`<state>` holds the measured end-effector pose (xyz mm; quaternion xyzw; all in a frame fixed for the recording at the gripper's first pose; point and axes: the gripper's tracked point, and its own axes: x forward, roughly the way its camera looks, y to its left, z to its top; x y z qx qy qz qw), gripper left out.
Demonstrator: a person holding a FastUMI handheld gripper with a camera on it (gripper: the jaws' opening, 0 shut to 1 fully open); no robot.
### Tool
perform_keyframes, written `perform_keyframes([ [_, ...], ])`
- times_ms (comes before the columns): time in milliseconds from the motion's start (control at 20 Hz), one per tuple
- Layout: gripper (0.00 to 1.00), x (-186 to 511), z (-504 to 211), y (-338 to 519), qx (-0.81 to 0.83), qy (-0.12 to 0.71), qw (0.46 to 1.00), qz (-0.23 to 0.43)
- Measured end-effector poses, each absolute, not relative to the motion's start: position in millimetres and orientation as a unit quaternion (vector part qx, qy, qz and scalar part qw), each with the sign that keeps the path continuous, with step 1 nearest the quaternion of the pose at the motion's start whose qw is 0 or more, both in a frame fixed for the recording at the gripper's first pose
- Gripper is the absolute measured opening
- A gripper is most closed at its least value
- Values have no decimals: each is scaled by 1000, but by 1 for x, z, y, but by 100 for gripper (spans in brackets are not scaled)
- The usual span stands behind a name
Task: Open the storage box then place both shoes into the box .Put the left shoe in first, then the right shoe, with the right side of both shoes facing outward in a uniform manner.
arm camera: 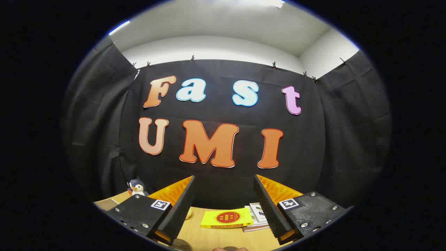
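Gripper view: the gripper [224, 195] hangs above a wooden table [223, 238], its 2 fingers spread wide with nothing between them. Just ahead lie a yellow book [226, 219] and a stack of booklets [257, 218]; a toy penguin [137, 187] stands off to the left. The storage box and the 2 shoes cannot be located from here. Shoes likely handle light and pliable; the firmer heel collar seems the safest place to pinch, and the box lid is probably stiff.

Yellow book [226, 218] with red circle, pale wood table [223, 237], black-and-white penguin toy [137, 187]
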<state>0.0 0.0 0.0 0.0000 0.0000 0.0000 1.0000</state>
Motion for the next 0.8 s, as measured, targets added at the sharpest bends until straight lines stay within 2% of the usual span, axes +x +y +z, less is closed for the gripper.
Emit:
perform_keyframes([
  [800, 95, 1, -6, -5, -14, -9, 1000, 24],
])
